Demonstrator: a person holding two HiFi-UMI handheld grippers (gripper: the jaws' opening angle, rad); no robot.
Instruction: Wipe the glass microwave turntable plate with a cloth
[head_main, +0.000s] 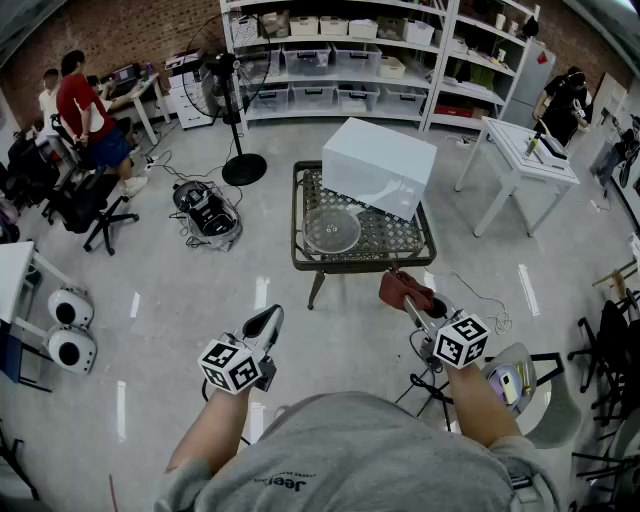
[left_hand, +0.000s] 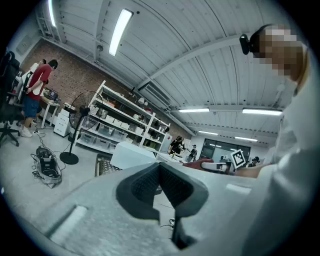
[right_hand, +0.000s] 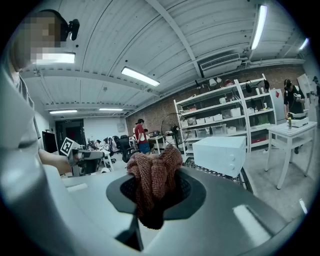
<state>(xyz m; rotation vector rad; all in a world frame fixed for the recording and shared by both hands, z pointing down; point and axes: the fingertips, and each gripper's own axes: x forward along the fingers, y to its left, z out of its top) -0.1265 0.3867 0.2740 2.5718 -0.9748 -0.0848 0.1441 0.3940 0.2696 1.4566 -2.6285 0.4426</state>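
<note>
Red-brown knitted cloth (head_main: 404, 289) hung bunched at the tip of my right gripper (head_main: 412, 303) in the head view. My left gripper (head_main: 266, 322) was beside it, well apart, with nothing at its tip. The glass turntable plate (head_main: 332, 230) lay flat on the metal mesh table (head_main: 300, 262), ahead of both my jaws and well apart from them, just beside the white microwave (head_main: 380, 165).

In the left gripper view, my jaws were pressed together and nothing was between them. The microwave (left_hand: 131, 155) stood far beyond their tips. The plate I could not make out there.

In the right gripper view, my jaws pinched the cloth (right_hand: 154, 181), and its folds rose above the black pads (right_hand: 190, 192). The microwave (right_hand: 220, 152) stood beyond the jaws, a little to the right.
</note>
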